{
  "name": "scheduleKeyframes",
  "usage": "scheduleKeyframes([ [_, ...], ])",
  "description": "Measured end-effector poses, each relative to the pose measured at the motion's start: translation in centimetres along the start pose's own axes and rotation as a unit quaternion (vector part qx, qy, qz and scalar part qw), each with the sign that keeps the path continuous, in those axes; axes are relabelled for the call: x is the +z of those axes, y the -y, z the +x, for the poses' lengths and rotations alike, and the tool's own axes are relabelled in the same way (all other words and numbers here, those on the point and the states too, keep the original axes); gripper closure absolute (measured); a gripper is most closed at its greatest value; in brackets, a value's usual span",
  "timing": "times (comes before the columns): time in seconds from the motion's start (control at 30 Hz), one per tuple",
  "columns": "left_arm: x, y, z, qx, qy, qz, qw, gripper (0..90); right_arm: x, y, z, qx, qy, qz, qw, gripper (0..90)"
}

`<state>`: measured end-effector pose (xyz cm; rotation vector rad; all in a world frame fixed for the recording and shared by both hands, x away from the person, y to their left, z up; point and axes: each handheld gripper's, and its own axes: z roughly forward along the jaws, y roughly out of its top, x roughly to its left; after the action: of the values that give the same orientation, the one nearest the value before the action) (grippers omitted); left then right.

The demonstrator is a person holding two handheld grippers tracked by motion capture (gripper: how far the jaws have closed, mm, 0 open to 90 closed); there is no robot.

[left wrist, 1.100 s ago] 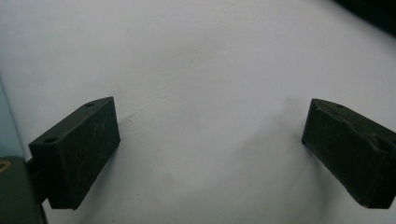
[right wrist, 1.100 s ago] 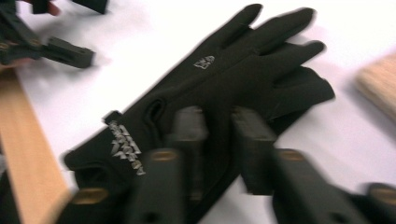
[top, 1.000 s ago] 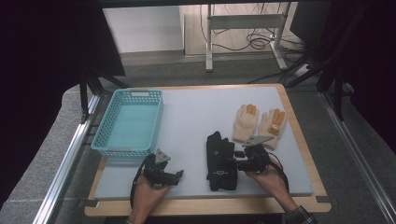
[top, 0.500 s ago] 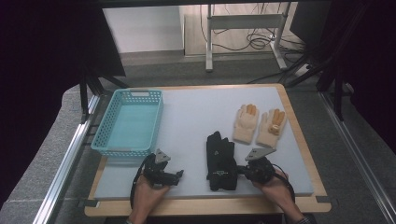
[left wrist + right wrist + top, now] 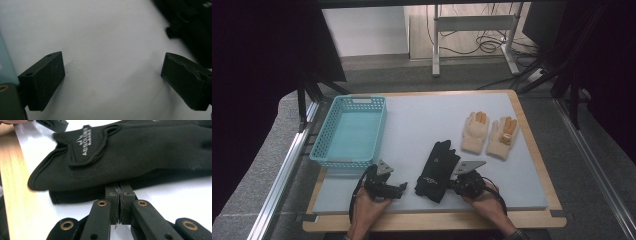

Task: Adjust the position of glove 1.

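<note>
Right gripper at the black gloves, left gripper idle.
2 soft black fabric gloves lie stacked at the front of the smooth white surface; 2 knitted cream gloves lie further back; 1 turquoise lattice basket sits left. Right fingers have just closed together, touching the black gloves' edge, pinching nothing clearly. Left fingers stand wide apart, empty.

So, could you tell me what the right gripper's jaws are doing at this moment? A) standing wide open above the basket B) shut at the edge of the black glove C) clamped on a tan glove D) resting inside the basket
B: in the right gripper view the right gripper has its jaws pressed together at the near edge of the black glove.
</note>
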<state>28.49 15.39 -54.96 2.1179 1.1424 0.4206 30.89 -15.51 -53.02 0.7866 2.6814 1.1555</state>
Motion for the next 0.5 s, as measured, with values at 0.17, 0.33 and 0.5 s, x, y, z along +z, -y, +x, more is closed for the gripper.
scheduleKeyframes([
  [0.17, -0.4, 0.4, 0.7, -0.006, -0.004, 0.001, 1.0000, 4.8, 1.8, -1.4, 0.6, -0.004, -0.001, -0.005, 1.0000, 86.7],
  [0.33, -0.4, 0.5, 1.0, -0.004, -0.001, 0.002, 1.0000, 3.9, 3.1, -2.5, 1.1, -0.012, 0.003, -0.008, 0.9999, 86.4],
  [0.5, -0.4, 0.5, 1.0, -0.006, -0.002, 0.004, 1.0000, 3.1, 2.9, -2.4, 1.2, -0.017, 0.006, -0.004, 0.9998, 83.8],
])
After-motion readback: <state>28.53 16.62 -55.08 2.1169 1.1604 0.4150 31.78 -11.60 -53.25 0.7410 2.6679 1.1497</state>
